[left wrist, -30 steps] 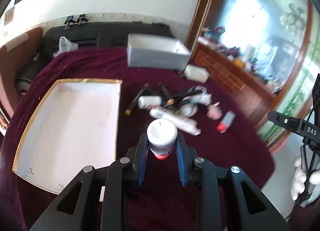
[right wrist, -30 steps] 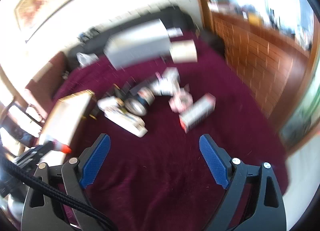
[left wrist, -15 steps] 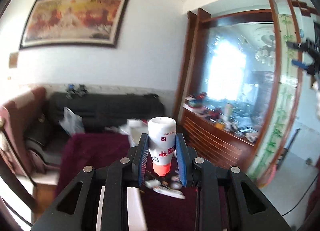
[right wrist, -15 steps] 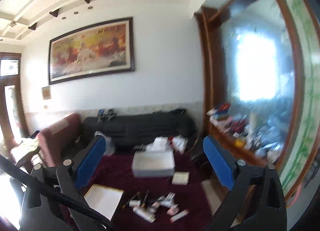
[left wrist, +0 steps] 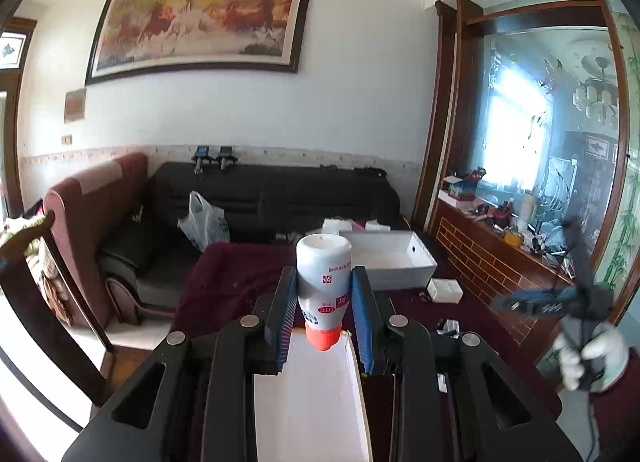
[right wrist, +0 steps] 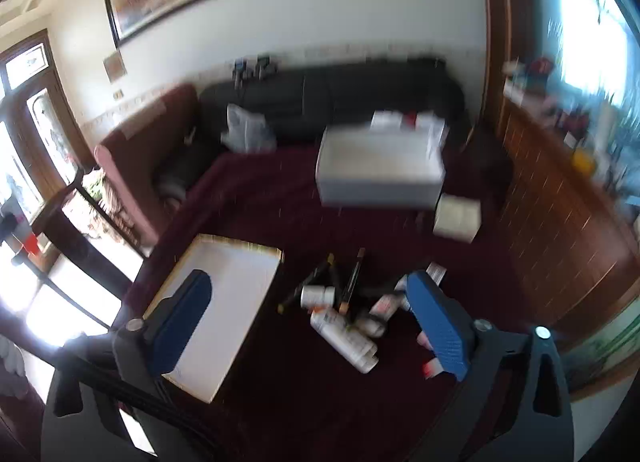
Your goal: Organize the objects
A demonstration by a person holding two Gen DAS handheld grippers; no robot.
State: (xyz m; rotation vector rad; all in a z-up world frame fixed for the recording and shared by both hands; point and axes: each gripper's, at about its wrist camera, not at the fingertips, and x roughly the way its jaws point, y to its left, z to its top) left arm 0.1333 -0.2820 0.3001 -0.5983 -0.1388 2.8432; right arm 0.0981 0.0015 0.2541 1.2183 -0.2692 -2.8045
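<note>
We see a white bottle with an orange-red cap at centre frame in the left wrist view, held upside down, cap pointing toward the lens. The left gripper has its blue pads pressed against both sides of the bottle, pinching it. Red print on the label reads inverted.

Directly below the cap, at lower centre, lies a shallow white tray with a thin gold edge; whether the cap touches it we cannot tell. The tray sits on a dark maroon tablecloth.

In the right wrist view, blurred by motion, the right gripper has its jaws spread wide with nothing between them. The same tray appears at lower left of centre. Just right of it we note a loose pile of small items: a long white tube, a small white bottle, dark pens, small packets. They lie on the cloth, apart from the tray.

At upper centre right of that frame stands a grey open box, with a small white box just beside its right corner.

Behind the table, a black sofa runs along the wall, a plastic bag on its seat, a framed horse painting above. At the right edge of the left view, a white-gloved hand grips the other tool's handle.
</note>
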